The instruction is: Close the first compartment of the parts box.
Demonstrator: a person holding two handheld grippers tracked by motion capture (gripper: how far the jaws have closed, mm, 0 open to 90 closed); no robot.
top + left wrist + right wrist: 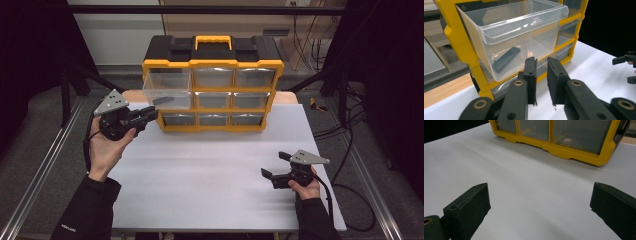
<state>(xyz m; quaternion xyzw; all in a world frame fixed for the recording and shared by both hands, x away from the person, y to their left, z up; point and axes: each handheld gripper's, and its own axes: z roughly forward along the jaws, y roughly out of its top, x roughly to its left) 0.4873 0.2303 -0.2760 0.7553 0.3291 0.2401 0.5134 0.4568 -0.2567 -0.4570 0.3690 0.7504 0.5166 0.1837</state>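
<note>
- Left gripper (148,116) sits just in front of the pulled-out clear drawer (524,37), jaws drawn nearly together with a thin gap and nothing pinched between them.
- That drawer hangs out of the top-left slot of the yellow organizer (212,92); a dark flat piece (506,59) lies slanted on its floor.
- Risk, as I read it: a push landing off-centre or low on the drawer's front could cock it in its slot and jam it, or shove the whole organizer back across the desk (220,170).
- Another worry: the jaw tips are below the drawer's lip, so an upward move could catch the lip and tip the drawer.
- Right gripper (275,165) rests low near the desk's right front, jaws spread wide and empty, well apart from the organizer.
- Room: plenty of bare white desk between the two hands; the left hand is near the desk's left edge, with a metal rail (45,165) beyond.
</note>
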